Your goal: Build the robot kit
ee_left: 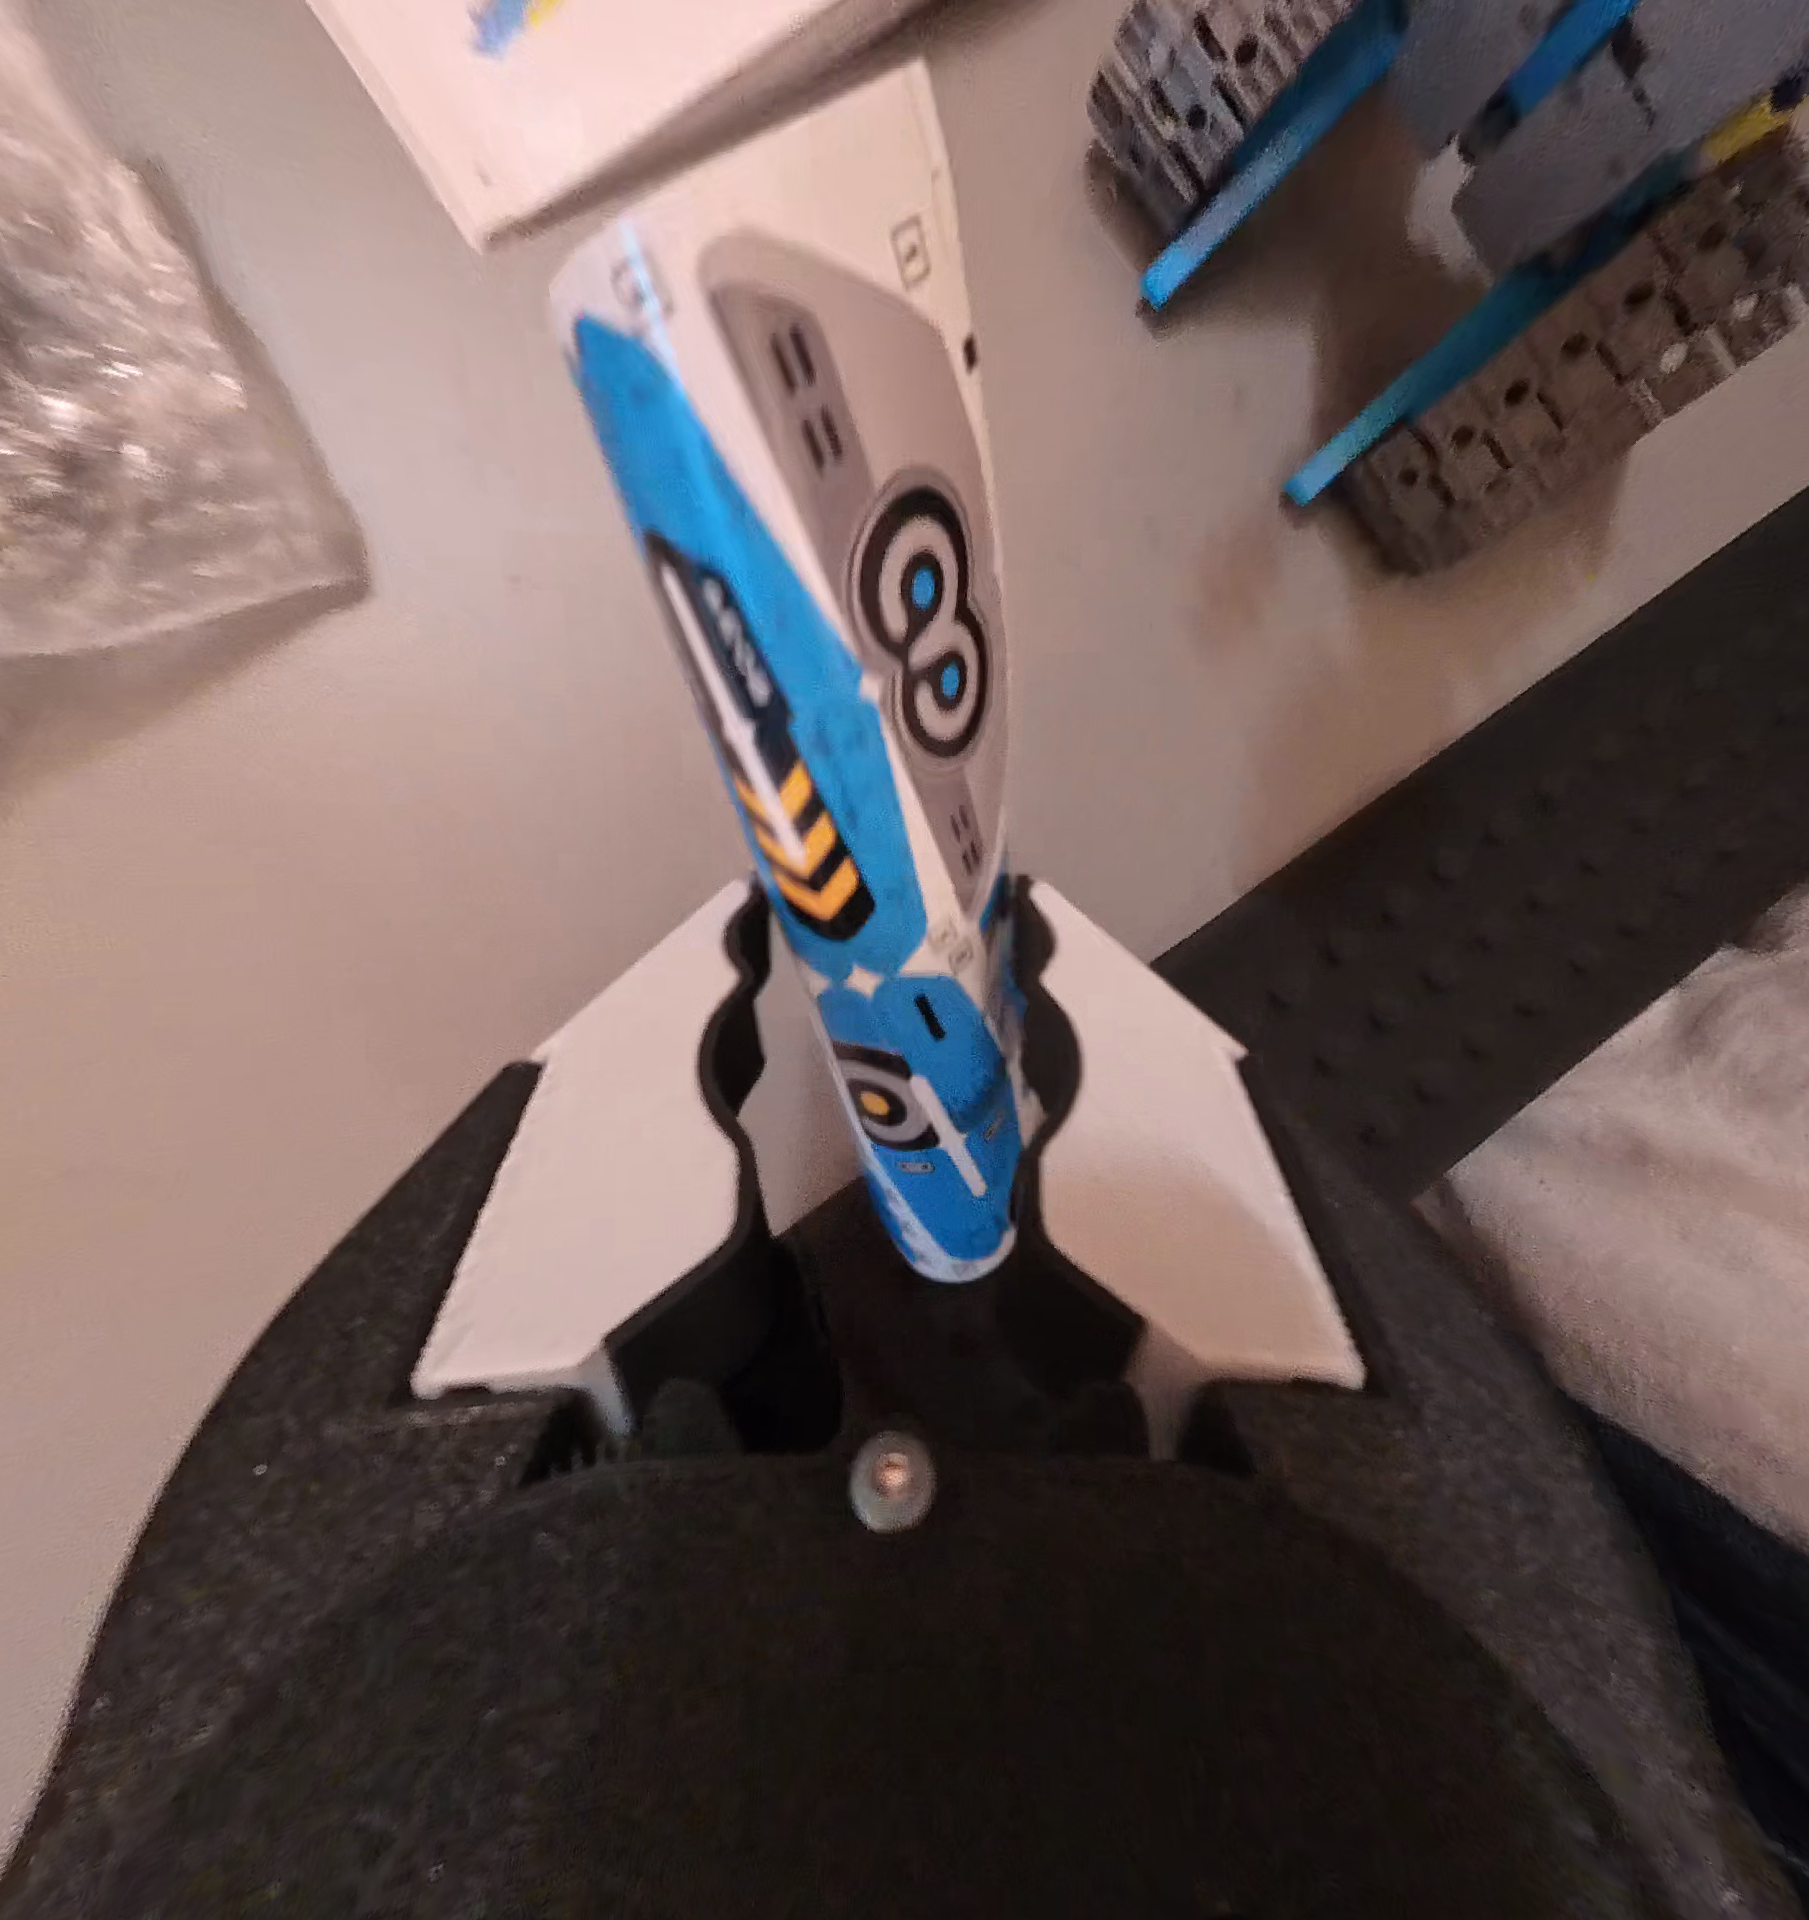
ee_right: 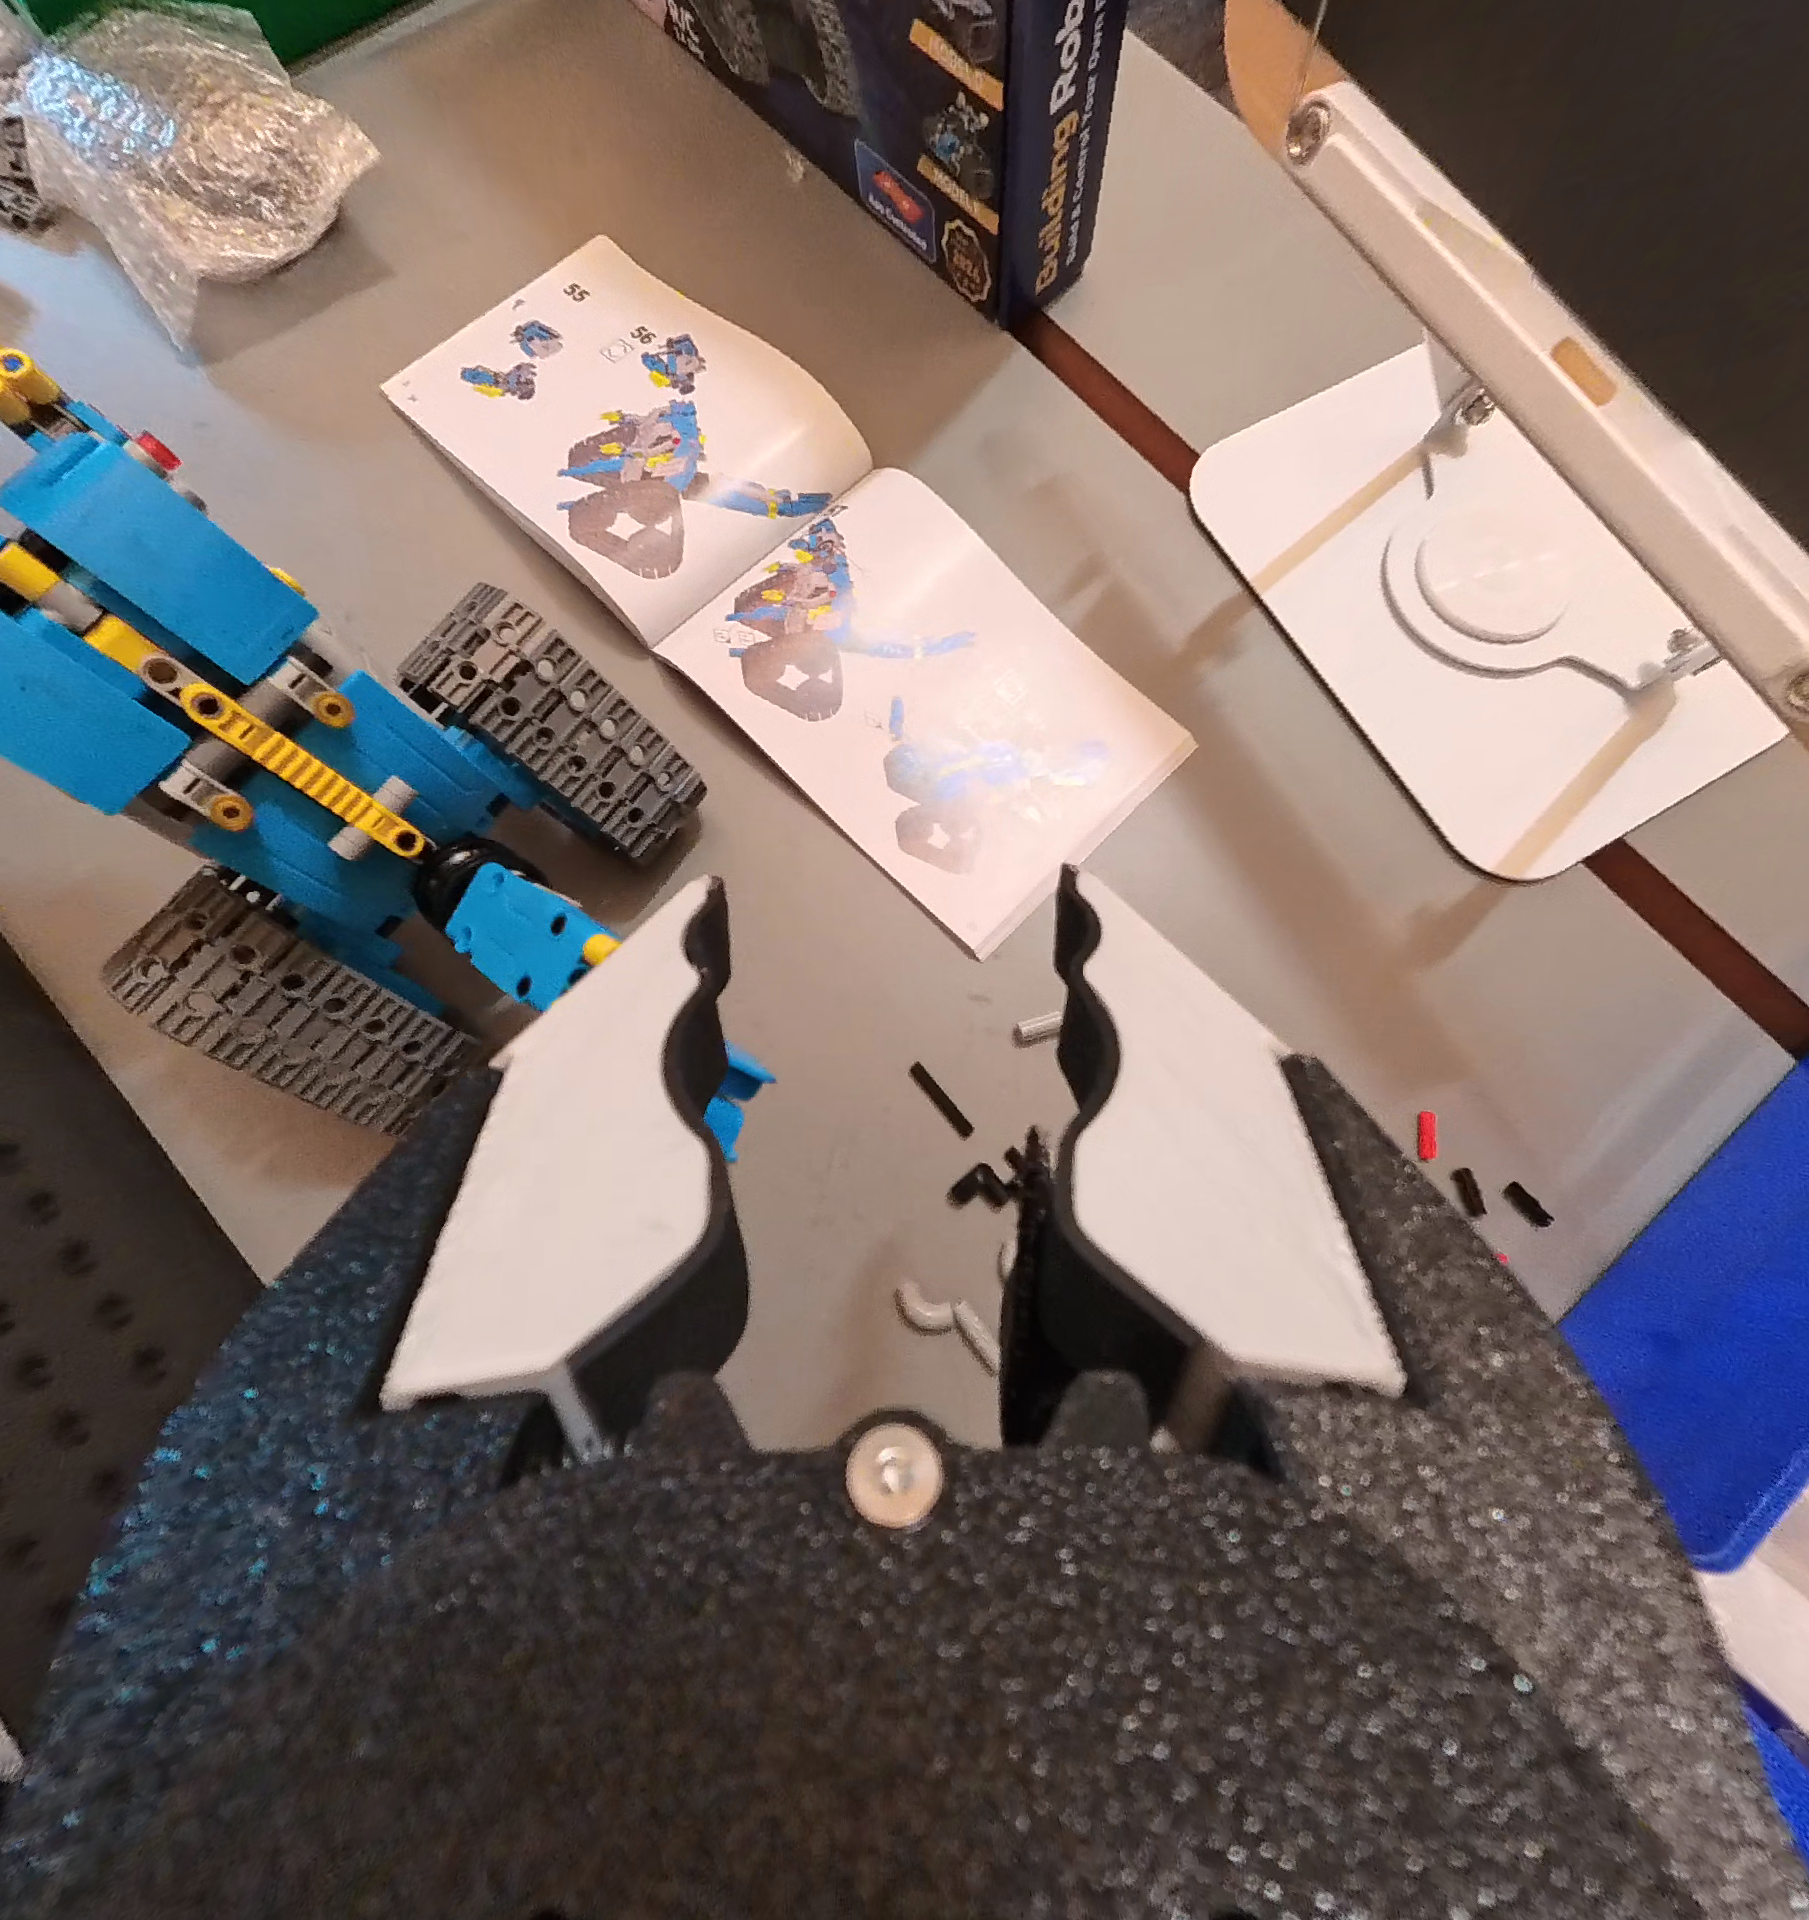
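My left gripper [ee_left: 884, 914] is shut on a curled sticker sheet [ee_left: 744, 582] printed in blue, white, black and orange. The sheet stands up out of the jaws, above the grey table [ee_left: 308, 935]. My right gripper [ee_right: 889, 894] is open and empty, just above the table [ee_right: 838, 1174]. Small loose parts lie under and beside it: a black pin [ee_right: 939, 1098], white pieces [ee_right: 931, 1311] and a red pin [ee_right: 1426, 1135]. A blue, yellow and grey brick-built tracked model [ee_right: 204, 665] stands to its left, with one blue part close to the left finger.
An open instruction booklet [ee_right: 775, 582] lies ahead of the right gripper, with a dark product box [ee_right: 941, 135] behind it. Also in view are a bubble-wrap bag [ee_right: 183, 156], a white stand base [ee_right: 1482, 623], a blue bin [ee_right: 1731, 1299] and a black perforated board [ee_right: 48, 1247]. The left wrist view shows the model [ee_left: 1502, 260] and a white box [ee_left: 588, 94]. Some 40 cm of space lies between my two pairs of fingers. To the black pin [ee_right: 939, 1098]: right tips about 15 cm, left tips about 40 cm.
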`<move>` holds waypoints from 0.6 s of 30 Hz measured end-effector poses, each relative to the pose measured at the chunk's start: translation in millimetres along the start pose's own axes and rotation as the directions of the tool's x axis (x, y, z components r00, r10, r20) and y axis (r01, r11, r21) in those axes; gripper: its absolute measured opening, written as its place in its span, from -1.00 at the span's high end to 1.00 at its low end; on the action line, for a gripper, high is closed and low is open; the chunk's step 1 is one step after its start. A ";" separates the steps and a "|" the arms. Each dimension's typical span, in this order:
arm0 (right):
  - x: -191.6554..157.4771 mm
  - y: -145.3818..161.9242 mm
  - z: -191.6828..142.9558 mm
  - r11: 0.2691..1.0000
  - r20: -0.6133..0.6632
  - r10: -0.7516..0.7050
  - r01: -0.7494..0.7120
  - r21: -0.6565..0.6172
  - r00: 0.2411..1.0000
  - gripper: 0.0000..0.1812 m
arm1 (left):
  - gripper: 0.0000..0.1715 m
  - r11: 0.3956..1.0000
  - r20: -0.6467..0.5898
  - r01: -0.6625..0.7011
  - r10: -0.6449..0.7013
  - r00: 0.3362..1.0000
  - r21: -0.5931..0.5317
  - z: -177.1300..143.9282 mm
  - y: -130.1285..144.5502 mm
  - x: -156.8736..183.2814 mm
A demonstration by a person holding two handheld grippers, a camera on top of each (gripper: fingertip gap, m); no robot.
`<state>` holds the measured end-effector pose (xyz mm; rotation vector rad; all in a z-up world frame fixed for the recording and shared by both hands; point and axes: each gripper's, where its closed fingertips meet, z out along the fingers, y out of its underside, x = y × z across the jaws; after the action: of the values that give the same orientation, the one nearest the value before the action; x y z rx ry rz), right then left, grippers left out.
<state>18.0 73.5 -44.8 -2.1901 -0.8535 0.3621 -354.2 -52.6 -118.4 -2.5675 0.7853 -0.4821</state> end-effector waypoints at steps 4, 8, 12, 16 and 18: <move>0.4 -4.3 1.1 1.000 -0.025 -0.021 0.021 -0.020 0.999 0.29 | 0.16 0.999 -0.033 -0.023 0.022 0.999 -0.033 21.1 -7.3 16.1; 9.3 -7.2 4.4 1.000 -0.040 -0.011 0.011 -0.003 0.999 0.29 | 0.14 1.000 -0.076 -0.012 0.011 0.997 -0.013 31.1 -16.5 17.2; 36.8 4.0 31.8 1.000 -0.050 0.017 -0.018 -0.013 0.999 0.31 | 0.15 0.998 -0.077 0.039 -0.036 0.996 0.046 29.2 -19.8 1.7; 47.6 0.0 69.7 0.999 0.050 0.037 -0.038 0.002 0.998 0.31 | 0.07 0.983 0.075 0.153 -0.161 0.984 0.101 25.5 -8.6 -51.8; 39.8 -4.1 92.2 1.000 0.150 0.017 -0.019 0.010 0.989 0.28 | 0.00 0.969 0.146 0.203 -0.224 0.964 0.143 24.9 -2.6 -74.7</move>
<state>0.4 152.5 -104.6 -2.1820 -0.9104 0.5448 -400.6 0.4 -153.6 -2.5451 0.4097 -0.3691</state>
